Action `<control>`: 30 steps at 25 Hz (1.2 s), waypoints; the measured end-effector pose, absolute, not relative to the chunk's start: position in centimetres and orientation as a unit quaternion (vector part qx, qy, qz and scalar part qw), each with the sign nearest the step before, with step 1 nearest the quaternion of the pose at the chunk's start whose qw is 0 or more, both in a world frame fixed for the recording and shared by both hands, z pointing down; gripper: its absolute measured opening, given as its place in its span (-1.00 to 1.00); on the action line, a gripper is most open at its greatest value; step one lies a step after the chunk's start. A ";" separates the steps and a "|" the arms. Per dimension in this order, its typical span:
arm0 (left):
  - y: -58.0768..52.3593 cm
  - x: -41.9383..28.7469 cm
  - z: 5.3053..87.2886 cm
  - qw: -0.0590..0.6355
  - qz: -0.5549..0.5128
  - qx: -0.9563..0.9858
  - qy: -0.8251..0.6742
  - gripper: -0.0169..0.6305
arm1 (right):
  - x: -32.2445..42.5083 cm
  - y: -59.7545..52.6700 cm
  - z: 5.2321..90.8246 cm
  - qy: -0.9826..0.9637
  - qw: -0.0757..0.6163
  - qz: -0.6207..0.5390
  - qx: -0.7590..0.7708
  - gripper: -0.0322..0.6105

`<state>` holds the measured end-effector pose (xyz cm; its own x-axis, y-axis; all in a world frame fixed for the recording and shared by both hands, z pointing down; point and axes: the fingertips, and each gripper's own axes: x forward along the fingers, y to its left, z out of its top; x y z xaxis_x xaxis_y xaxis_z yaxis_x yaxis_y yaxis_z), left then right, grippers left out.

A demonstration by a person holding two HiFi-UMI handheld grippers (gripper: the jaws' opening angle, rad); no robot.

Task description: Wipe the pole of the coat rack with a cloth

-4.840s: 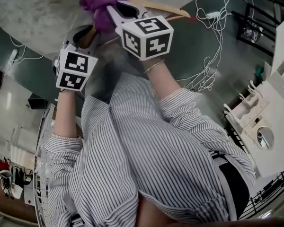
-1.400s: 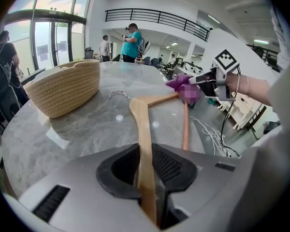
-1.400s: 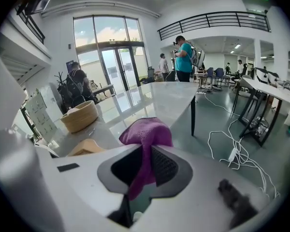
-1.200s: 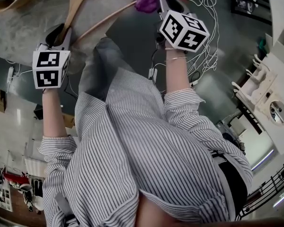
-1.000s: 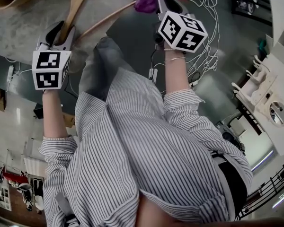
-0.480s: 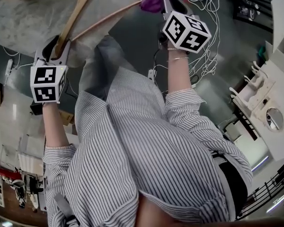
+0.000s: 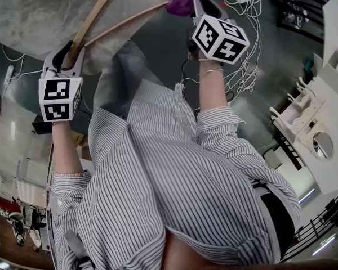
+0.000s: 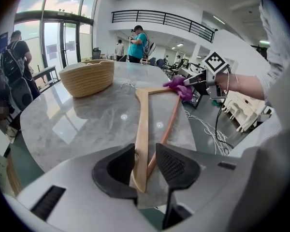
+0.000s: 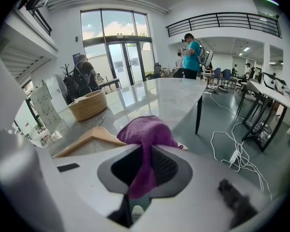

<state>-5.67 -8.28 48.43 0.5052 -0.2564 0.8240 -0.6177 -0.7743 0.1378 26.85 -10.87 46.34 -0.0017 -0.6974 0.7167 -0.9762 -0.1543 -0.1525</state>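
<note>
We clamp the left claw [image 8: 144, 153] on the pale wooden clothes hanger [image 8: 141, 120] near end to steady it, while the right claw [image 9: 145, 166] pinches the purple fabric cloth [image 9: 147, 129] onto its far end.

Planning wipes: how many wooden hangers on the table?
1: a light wooden hanger on the marble table, one end held in the left gripper, the other under the right gripper's purple cloth.

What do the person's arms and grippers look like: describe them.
The left gripper and right gripper have pale grey bodies, black jaws and a white cube of black square markers each. Striped shirt sleeves are rolled up; a thin bracelet circles the right wrist.
</note>
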 end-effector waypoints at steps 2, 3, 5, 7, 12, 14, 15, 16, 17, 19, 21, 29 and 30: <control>-8.2 -5.6 48.5 0.218 0.417 0.842 -0.263 -0.51 | 26.0 -10.7 46.6 -0.623 0.203 0.347 0.670 -0.72; -8.2 -5.6 48.5 0.221 0.413 0.842 -0.266 -0.51 | 25.6 -10.6 46.7 -0.626 0.204 0.349 0.666 -0.72; -8.3 -5.6 48.5 0.224 0.409 0.842 -0.270 -0.51 | 24.6 -10.6 46.8 -0.633 0.205 0.350 0.660 -0.72; -8.3 -5.5 48.5 0.224 0.405 0.845 -0.269 -0.51 | 23.7 -10.6 46.9 -0.639 0.206 0.351 0.653 -0.72; -8.6 -5.7 48.5 0.226 0.394 0.847 -0.276 -0.51 | 20.8 -10.5 46.9 -0.654 0.209 0.352 0.636 -0.72; -8.5 -6.1 48.3 0.222 0.392 0.847 -0.281 -0.51 | 19.5 -10.4 46.9 -0.660 0.211 0.352 0.629 -0.72; -8.4 -6.2 48.2 0.220 0.392 0.848 -0.281 -0.51 | 19.0 -10.2 46.9 -0.662 0.212 0.351 0.627 -0.72; -8.2 -6.3 48.1 0.220 0.392 0.848 -0.280 -0.51 | 18.6 -10.1 46.9 -0.664 0.213 0.351 0.625 -0.72; -8.1 -6.5 48.2 0.220 0.393 0.848 -0.279 -0.51 | 18.2 -10.1 46.9 -0.666 0.213 0.351 0.623 -0.72; -7.7 -7.0 48.2 0.223 0.392 0.849 -0.276 -0.50 | 17.4 -9.9 46.8 -0.669 0.215 0.350 0.619 -0.72; -7.5 -7.4 48.1 0.232 0.385 0.849 -0.278 -0.51 | 16.7 -9.7 46.8 -0.671 0.215 0.351 0.616 -0.72; -6.7 -8.3 48.0 0.237 0.376 0.851 -0.280 -0.50 | 13.7 -8.8 46.6 -0.687 0.218 0.350 0.598 -0.72; -6.6 -8.5 48.0 0.237 0.376 0.851 -0.280 -0.51 | 13.2 -8.7 46.6 -0.690 0.219 0.350 0.594 -0.72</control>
<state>-8.46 -6.57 48.01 0.5612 -0.2986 0.7720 -0.6540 -0.7316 0.1925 13.17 -8.73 46.62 -0.1978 -0.6670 0.7183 -0.9736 0.0486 -0.2229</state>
